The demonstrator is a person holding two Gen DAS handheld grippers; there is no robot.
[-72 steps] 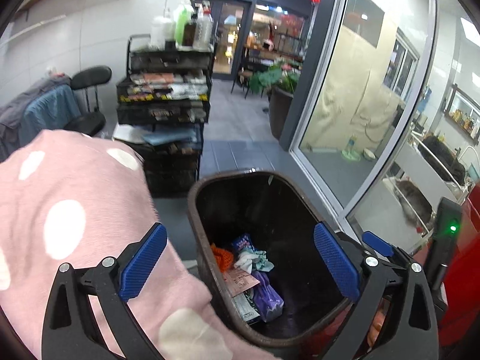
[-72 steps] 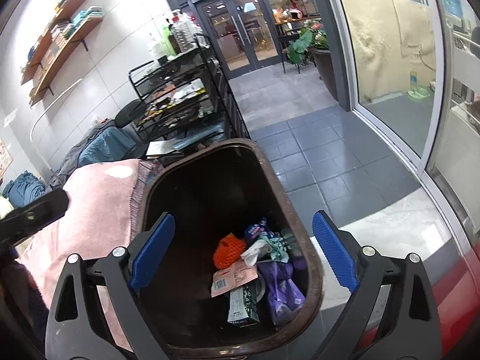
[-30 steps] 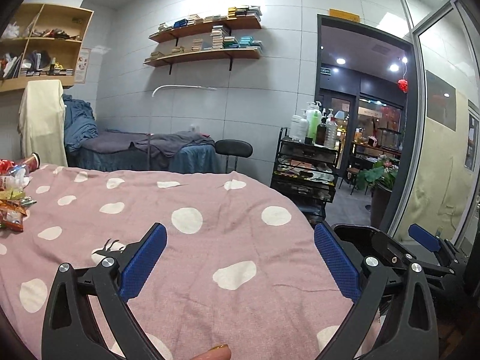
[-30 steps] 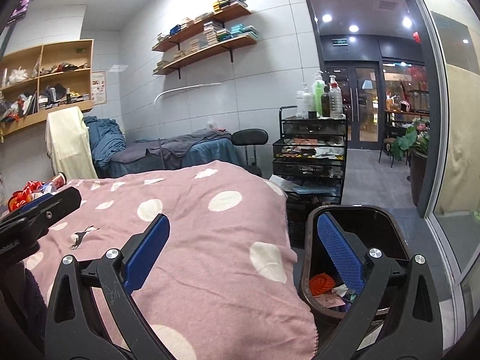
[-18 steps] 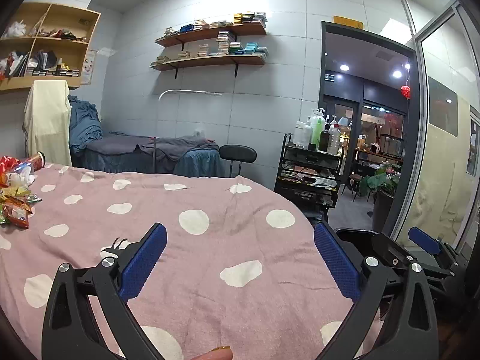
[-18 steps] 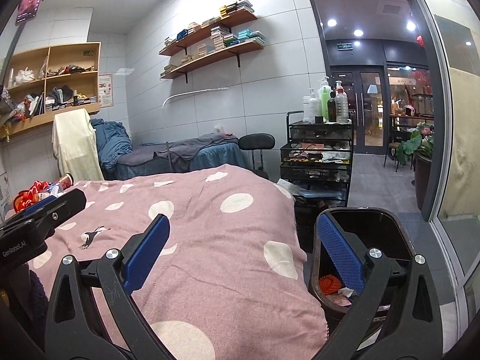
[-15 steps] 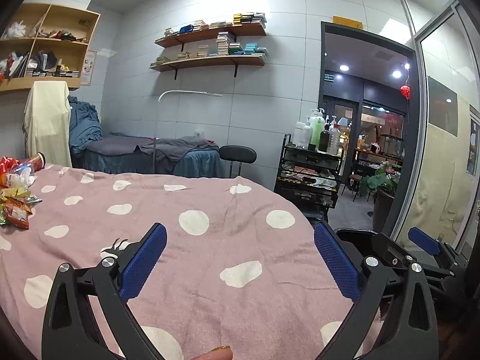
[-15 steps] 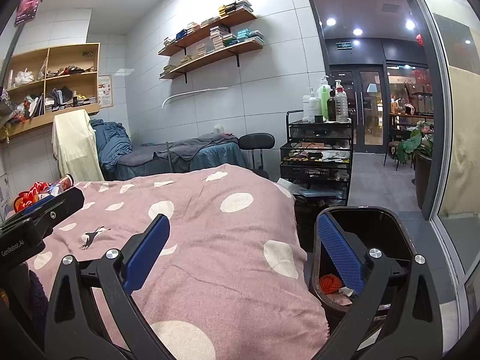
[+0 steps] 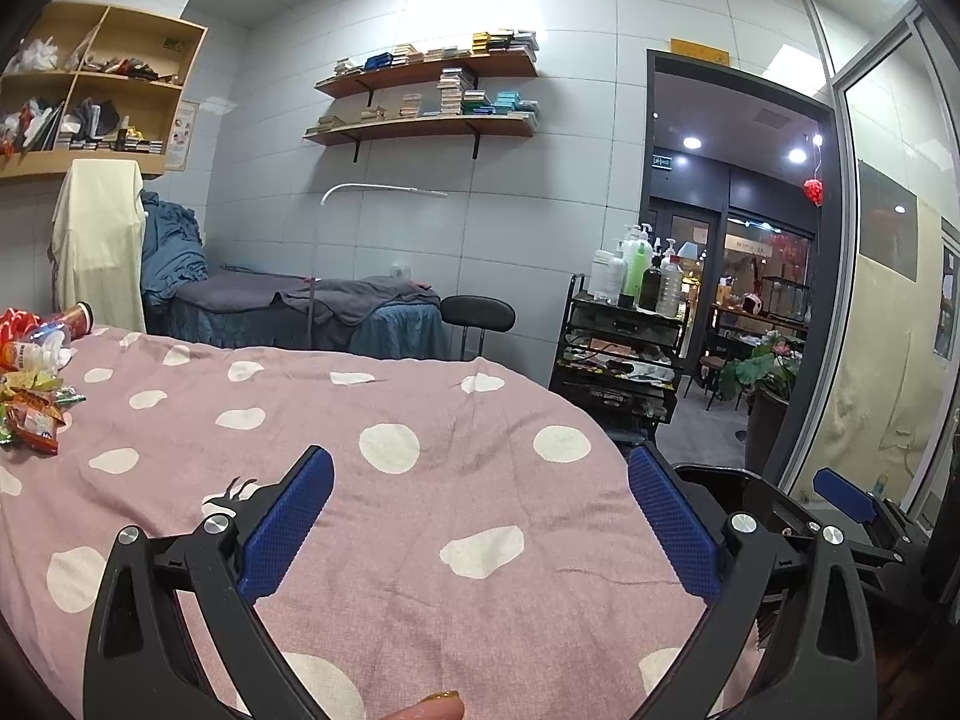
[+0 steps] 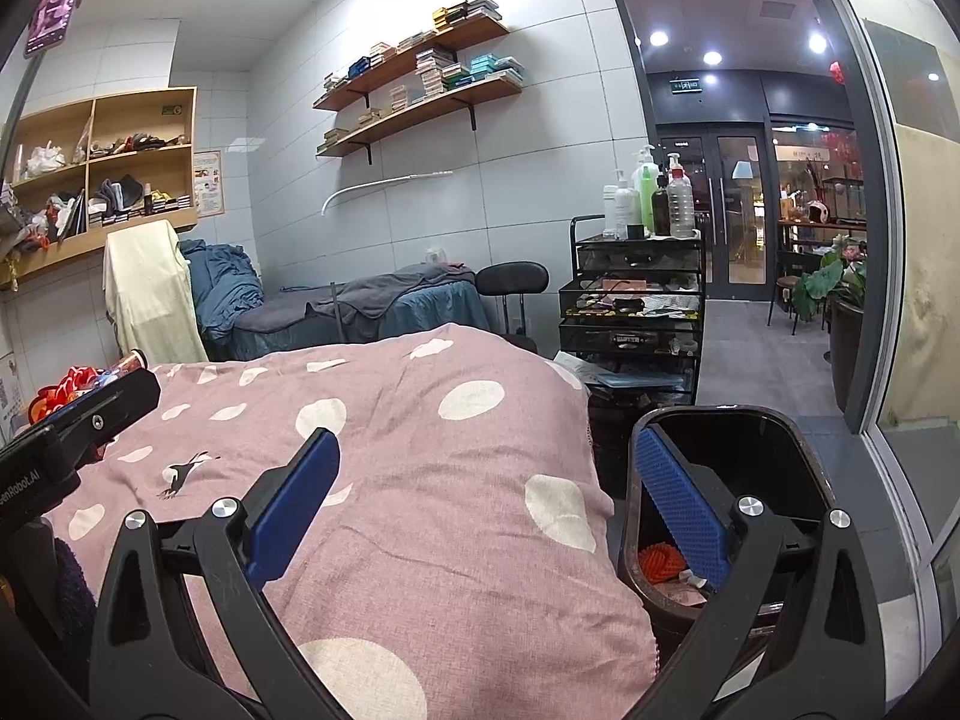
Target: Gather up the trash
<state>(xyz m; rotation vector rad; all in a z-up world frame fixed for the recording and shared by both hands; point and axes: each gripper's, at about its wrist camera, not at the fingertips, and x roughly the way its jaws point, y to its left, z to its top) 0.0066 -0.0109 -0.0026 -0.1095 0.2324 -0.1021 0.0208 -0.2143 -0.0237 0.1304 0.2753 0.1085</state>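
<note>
Blue-padded left hand-held gripper point(image 9: 480, 522) and right hand-held gripper point(image 10: 489, 507) both gape wide, empty, above the pink bed point(image 9: 420, 498). Crumpled bright wrappers point(image 9: 30, 396) lie at its far left edge; dark bin point(image 10: 780, 450) stands beside its right edge.

left gripper point(image 9: 480, 525) fingers spread wide, right gripper point(image 10: 489, 504) likewise, both empty

A heap of trash point(image 9: 33, 378), crumpled red and orange snack wrappers with a toppled red cup, lies at the far left of the bed. The dark brown bin point(image 10: 774, 420) stands upright at the right, holding orange and pale scraps.
</note>
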